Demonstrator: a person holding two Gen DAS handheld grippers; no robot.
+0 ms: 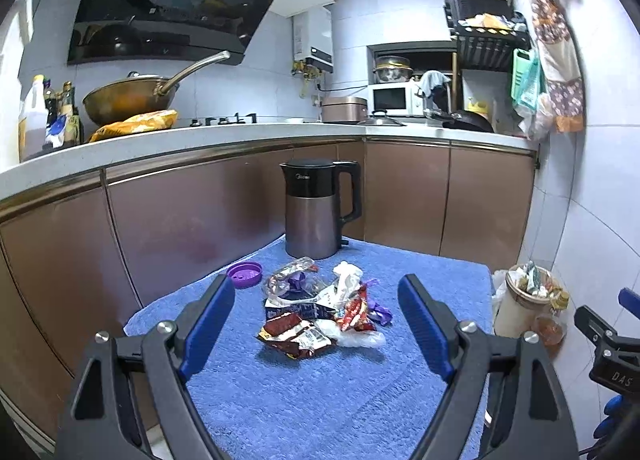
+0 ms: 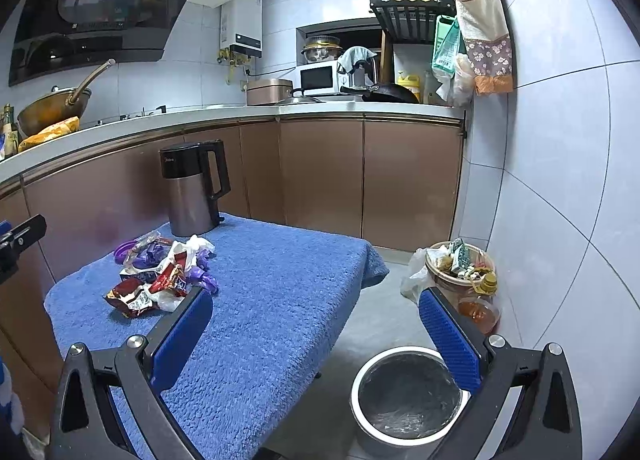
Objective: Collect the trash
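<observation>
Lying crumpled in one loose heap on the blue towel (image 1: 320,400) over the bench: the trash pile (image 1: 320,312), well in front of the kettle (image 1: 316,208). Made up of a red-brown snack wrapper (image 1: 296,336), a clear plastic wrapper with purple inside (image 1: 292,280), white plastic film (image 1: 348,276), a red foil packet (image 1: 354,314) and purple scraps (image 1: 380,312); overlapped too tightly for an exact count. Partly covered by the near blue finger in the right wrist view. One purple lid (image 1: 244,274) just beside the heap. Two bins on the floor: one steel bin (image 2: 408,396) lined in dark plastic, its near rim cut off by the right gripper (image 2: 316,336); one overfull basket (image 2: 456,264) by the wall, contents hard to make out. Left gripper (image 1: 316,320) hovered before the heap, jaws wide apart, nothing between. Right gripper's jaws likewise wide apart, empty.
</observation>
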